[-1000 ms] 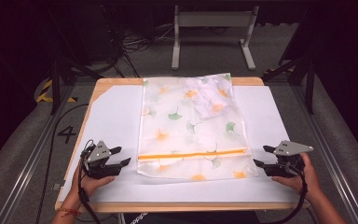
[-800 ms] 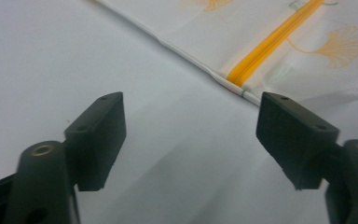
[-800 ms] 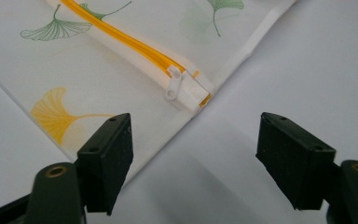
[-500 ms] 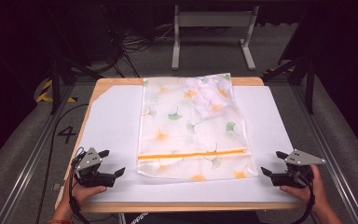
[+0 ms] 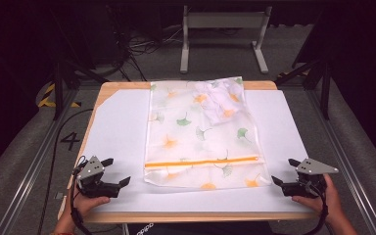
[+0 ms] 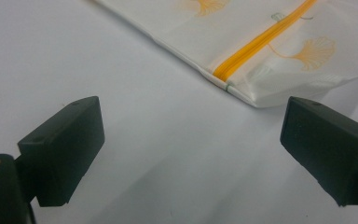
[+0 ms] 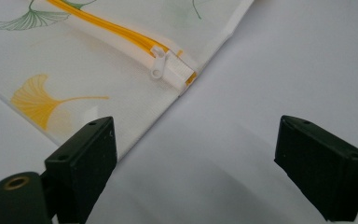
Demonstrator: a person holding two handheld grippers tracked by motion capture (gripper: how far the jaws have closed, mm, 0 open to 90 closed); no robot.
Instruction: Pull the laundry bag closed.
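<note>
Grippers flank the zipped mesh bag [image 5: 203, 134]: left hand-held gripper [image 5: 121, 182] and right hand-held gripper [image 5: 275, 180] spread, having just opened, nothing between them, bag released on the worktop [image 5: 117, 127].

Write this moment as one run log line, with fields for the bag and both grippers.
bag: mesh laundry bag flat on white sheet, orange zipper closed | left gripper: open, beside bag | right gripper: open, beside bag

Digit "4" [image 5: 70, 140] on grey floor left of table; nothing else legible.
</note>
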